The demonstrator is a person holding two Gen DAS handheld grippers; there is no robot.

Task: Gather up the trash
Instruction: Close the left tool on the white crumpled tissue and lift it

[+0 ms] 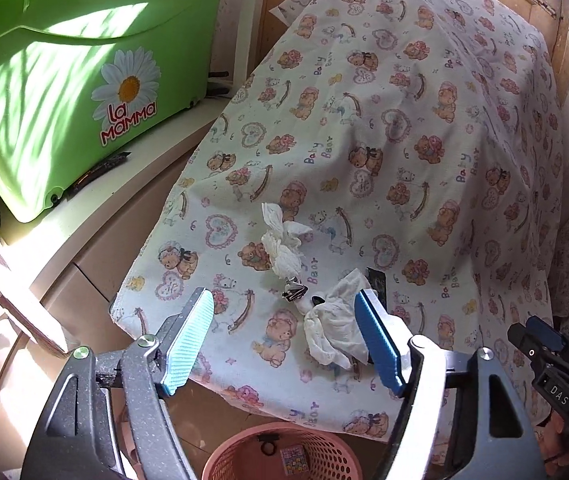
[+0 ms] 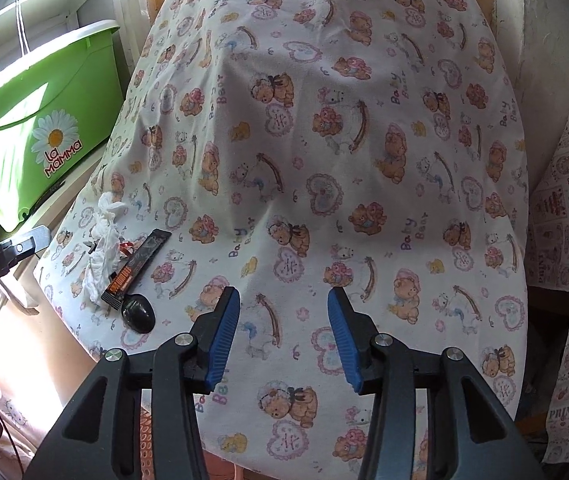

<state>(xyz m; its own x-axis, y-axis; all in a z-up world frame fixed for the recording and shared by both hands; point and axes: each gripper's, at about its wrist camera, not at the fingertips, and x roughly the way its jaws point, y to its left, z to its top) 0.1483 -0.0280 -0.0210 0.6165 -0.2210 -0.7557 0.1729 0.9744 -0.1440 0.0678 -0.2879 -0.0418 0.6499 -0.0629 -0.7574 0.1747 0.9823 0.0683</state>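
— Grippers first, please: how do they stand?

— Left gripper hangs low over the near edge of the table, jaws wide apart, its blue right-hand pad touching a crumpled white tissue that lies between the fingers; nothing is clamped. My right gripper hovers over bare cloth nearer the middle, jaws likewise apart and empty.

— And the trash itself?

— Two wads. That near tissue is loosely bunched, with a small crushed black-and-white wrapper just beside it. A second tissue, twisted and longer, lies just beyond that wrapper. From the right wrist camera I see white tissue near the cloth's left edge, beside a long dark sachet with an orange end and a black plastic spoon — whether spoon and sachet touch, I cannot tell.

— The setting?

— A bear-print tablecloth draped over the table, sunlit. A pink mesh basket sits below the near edge, a small printed box inside. A green "La Mamma" tub stands to the left, on a pale counter.
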